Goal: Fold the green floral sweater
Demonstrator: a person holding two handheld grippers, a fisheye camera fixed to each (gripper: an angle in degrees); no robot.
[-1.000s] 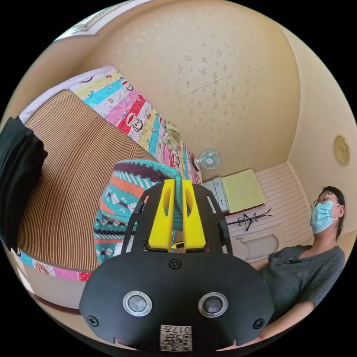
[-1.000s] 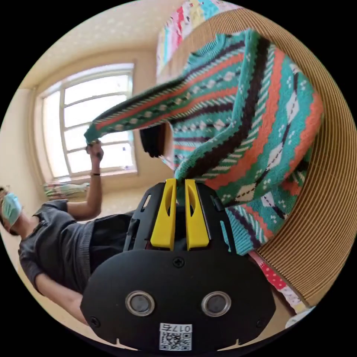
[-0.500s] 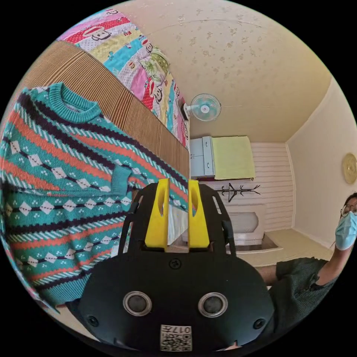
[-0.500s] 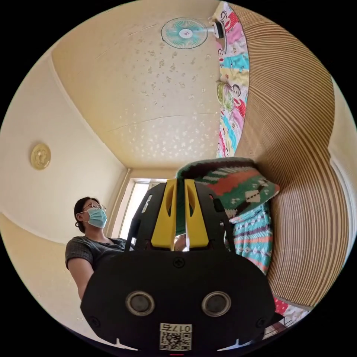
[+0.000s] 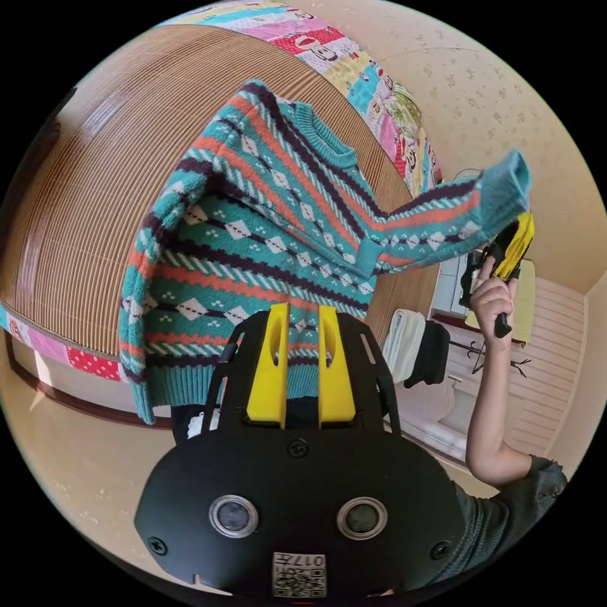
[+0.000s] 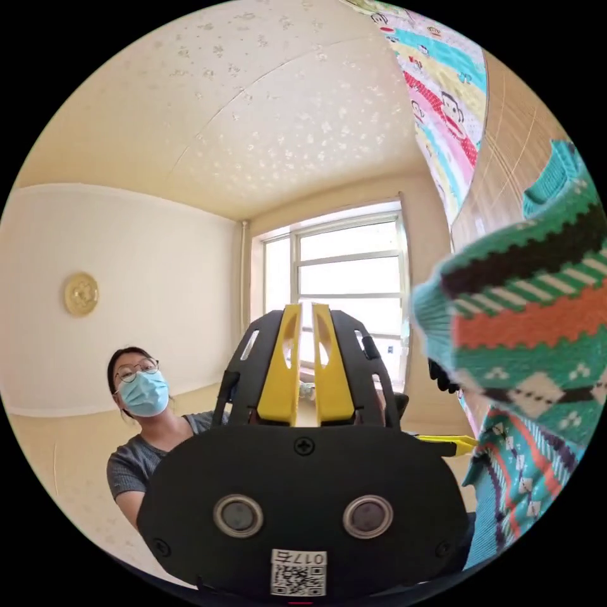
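1. Nearest in the left gripper view, the left gripper (image 5: pixel 302 310) has its yellow jaws parted, with nothing between them; they point at the hem of the sweater.
2. Just beyond, the green patterned sweater (image 5: pixel 253 234) lies spread front-up on the brown ribbed mat (image 5: pixel 95 190) of the bed, its hem reaching past the mat's near edge.
3. One sleeve (image 5: pixel 436 218) is raised off the mat and stretches out sideways, its cuff right by the right gripper (image 5: pixel 515 243), which a hand (image 5: pixel 490 294) holds up.
4. Whether that cuff is pinched cannot be told from the left gripper view.
5. Seen from the right gripper view, the right gripper (image 6: pixel 306 308) has its jaws drawn close, with a thin slit of light between them and no cloth inside.
6. The sleeve (image 6: pixel 525 316) hangs close beside it, blurred.
7. Farther off, a patchwork quilt (image 6: pixel 442 82) borders the mat.
8. A person (image 6: pixel 142 404) sits behind the right gripper, with a window (image 6: pixel 341 284) at the back of the room.
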